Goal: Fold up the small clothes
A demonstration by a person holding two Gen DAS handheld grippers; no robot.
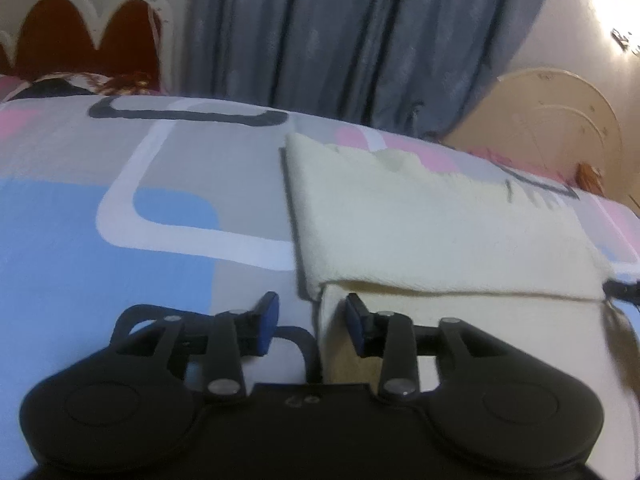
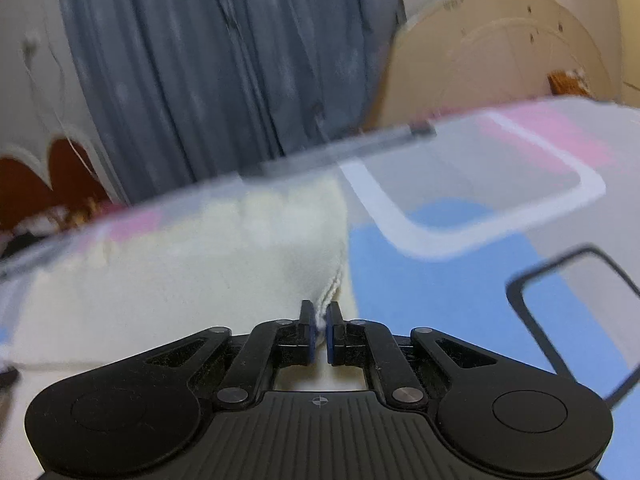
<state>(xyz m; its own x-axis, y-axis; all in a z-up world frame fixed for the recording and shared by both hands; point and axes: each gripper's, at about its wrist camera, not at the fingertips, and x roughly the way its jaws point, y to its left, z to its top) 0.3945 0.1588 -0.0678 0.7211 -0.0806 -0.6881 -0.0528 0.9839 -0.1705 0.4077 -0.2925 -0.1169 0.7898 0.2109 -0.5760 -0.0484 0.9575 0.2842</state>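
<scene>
- The left claw sits low in the middle of the left view with its jaws spread wide and nothing between them.
- Its right blue pad lies over the near left corner of the cloth; its left pad is over the bare bedsheet just beside that edge (whether either pad touches fabric I cannot tell).
- The cloth, cream and fuzzy, fills the centre right of the left view, laid flat with a folded layer whose edge runs across the frame just above the pads.
- The right claw is at the lower centre of the right view, clenched on the cloth: a bunched white edge of several layers is pinched between its blue pads.
- From that pinch the cloth spreads up and to the left across the right view (much of it is blurred).
- The bedsheet, patterned in blue, grey, pink and white, takes up the right half of the right view.
- A grey curtain hangs across the upper middle of both views.
- A rounded cream board stands at the upper right, and a red scalloped headboard at the upper left of the left view.
</scene>
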